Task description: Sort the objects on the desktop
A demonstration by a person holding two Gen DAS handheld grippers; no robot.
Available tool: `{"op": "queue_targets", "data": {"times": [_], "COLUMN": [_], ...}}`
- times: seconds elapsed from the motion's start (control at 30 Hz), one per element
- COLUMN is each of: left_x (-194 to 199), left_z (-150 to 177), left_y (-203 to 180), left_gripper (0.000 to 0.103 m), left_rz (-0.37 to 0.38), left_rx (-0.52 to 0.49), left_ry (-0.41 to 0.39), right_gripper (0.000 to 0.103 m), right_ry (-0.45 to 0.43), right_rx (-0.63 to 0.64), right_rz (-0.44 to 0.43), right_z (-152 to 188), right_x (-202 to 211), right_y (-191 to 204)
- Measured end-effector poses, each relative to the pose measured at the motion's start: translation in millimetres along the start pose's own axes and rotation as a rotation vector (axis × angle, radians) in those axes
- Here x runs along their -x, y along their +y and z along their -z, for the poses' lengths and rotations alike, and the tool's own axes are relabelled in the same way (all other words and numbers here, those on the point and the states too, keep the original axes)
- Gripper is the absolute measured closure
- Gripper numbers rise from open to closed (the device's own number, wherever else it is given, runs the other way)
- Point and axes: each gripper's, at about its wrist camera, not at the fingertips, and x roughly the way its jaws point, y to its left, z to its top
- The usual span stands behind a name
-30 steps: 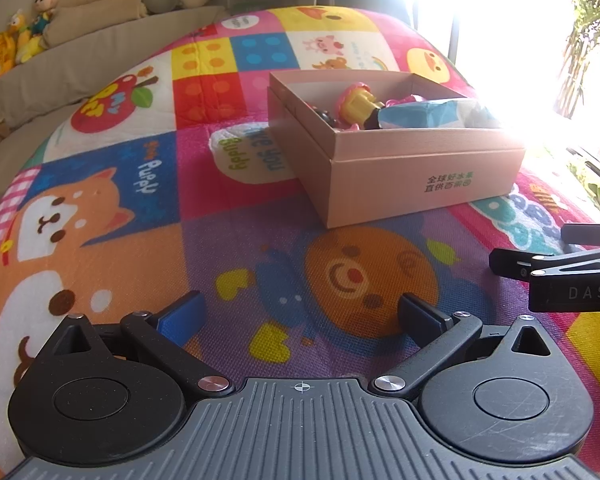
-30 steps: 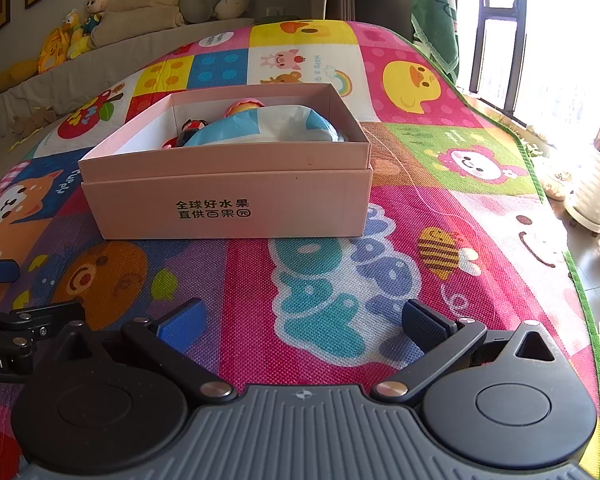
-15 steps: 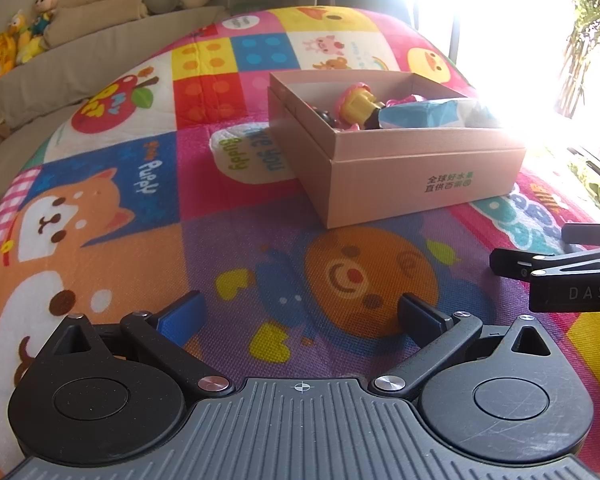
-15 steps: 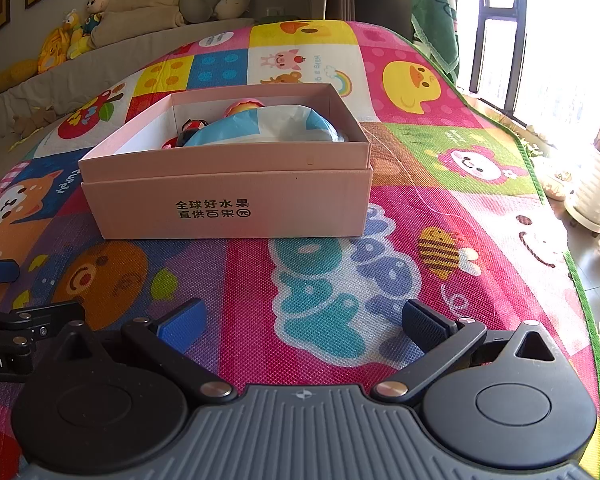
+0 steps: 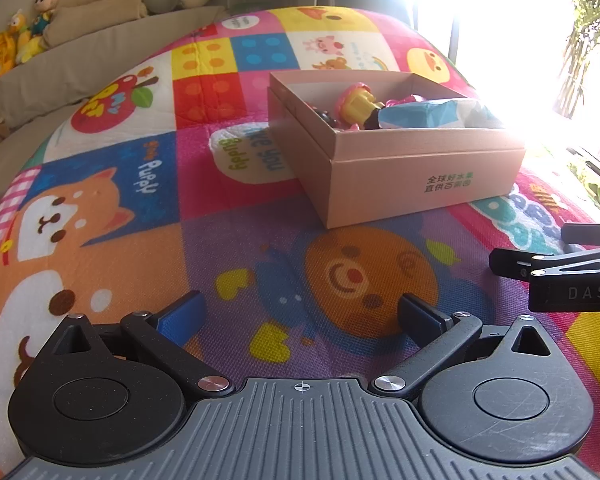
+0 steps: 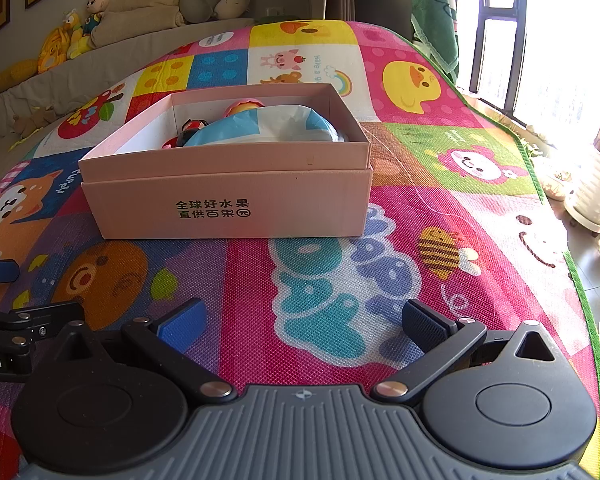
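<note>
Pink box [image 6: 228, 200], long side facing right gripper [image 6: 302, 320]; both grippers, left gripper [image 5: 300, 314] included, agape, empty.

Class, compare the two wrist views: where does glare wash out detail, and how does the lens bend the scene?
Left wrist view: window glare whites out the upper right, bleaching the far corner of the pink box. Right wrist view: evenly lit, box lettering sharp. Both: fisheye bulges the play mat into a dome.

We see a pale pink box [image 6: 236, 196] printed with dark characters; a play mat [image 6: 380, 280] patchworked in bright cartoon animals; a blue-and-white packet [image 6: 268, 128] inside.
</note>
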Motion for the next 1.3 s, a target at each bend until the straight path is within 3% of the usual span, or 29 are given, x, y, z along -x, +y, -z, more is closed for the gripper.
{"op": "queue_targets", "data": {"times": [1.3], "left_x": [-1.4], "left_z": [-1.5], "left_y": [1.8], "left_gripper": [0.0], "left_rz": [0.002], "left_rx": [0.001], "left_ry": [0.0], "right_gripper": [0.0], "right_ry": [-0.001], "right_rx": [-0.002], "right_rz": [-0.001], "right_z": [0.1], "right_x": [0.2], "right_y": [0.2]}}
